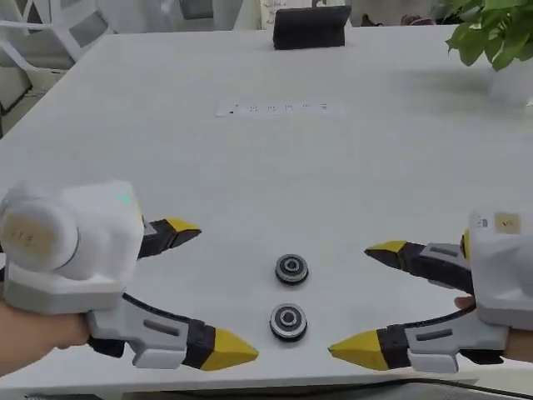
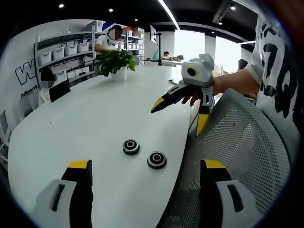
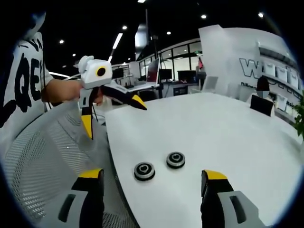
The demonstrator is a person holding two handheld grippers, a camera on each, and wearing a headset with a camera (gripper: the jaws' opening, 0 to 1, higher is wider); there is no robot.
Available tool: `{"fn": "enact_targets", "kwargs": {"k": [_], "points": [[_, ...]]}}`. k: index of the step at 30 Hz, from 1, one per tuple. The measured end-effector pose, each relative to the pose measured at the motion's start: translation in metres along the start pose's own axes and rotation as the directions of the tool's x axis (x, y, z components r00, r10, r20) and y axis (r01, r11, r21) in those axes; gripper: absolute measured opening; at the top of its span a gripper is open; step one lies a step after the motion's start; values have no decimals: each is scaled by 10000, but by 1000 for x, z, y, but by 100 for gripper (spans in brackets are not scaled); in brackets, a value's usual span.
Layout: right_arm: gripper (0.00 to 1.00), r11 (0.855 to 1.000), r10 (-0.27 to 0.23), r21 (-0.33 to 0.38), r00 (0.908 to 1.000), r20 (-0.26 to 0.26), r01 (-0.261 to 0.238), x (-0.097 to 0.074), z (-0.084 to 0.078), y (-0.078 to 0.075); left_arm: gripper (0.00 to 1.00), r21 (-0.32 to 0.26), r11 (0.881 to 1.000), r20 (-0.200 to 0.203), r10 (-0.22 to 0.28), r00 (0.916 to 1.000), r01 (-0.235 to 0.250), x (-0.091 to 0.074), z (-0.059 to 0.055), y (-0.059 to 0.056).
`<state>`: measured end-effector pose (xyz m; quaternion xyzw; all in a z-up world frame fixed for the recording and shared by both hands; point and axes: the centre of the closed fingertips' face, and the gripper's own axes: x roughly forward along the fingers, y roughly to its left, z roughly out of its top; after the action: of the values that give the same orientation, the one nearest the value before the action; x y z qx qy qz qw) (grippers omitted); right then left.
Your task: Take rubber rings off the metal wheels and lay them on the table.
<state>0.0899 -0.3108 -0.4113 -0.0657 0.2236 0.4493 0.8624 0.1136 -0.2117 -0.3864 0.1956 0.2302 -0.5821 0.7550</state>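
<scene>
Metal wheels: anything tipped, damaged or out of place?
Nothing stands out. Both small round metal wheels lie flat and apart on the white table, black rubber rings on; left gripper and right gripper open, clear of them.

Far wheel [image 1: 291, 269] & near wheel [image 1: 288, 322]: shiny metal centres, matt blk rubber rings [image 1: 278, 269]. Table [image 1: 250, 167] smooth, matt. Chair [image 2: 237, 142] mesh fabric.

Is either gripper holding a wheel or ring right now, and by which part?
Nothing is held. Left gripper and right gripper stand open and empty; both wheels lie untouched on the table.
</scene>
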Motion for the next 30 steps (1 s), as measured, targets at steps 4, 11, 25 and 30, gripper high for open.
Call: {"fn": "enact_targets", "kwargs": {"k": [4, 11, 25, 30], "points": [[80, 9999, -53, -147, 9999, -141, 51, 3, -5, -3, 90, 33, 10000, -87, -93, 9999, 93, 5, 0, 1], [74, 9997, 24, -261, 9999, -120, -28, 9, -7, -4, 86, 84, 9993, -109, -364, 9993, 365, 13, 0, -1], [62, 9984, 232, -510, 9996, -182, -241, 21, -13, -3, 77, 163, 9979, -211, -619, 9979, 623, 28, 0, 0], [56, 9981, 330, -511, 9991, -279, -344, 25, -18, -1, 74, 143, 9968, -319, -783, 9964, 787, 34, -3, -2]]}}
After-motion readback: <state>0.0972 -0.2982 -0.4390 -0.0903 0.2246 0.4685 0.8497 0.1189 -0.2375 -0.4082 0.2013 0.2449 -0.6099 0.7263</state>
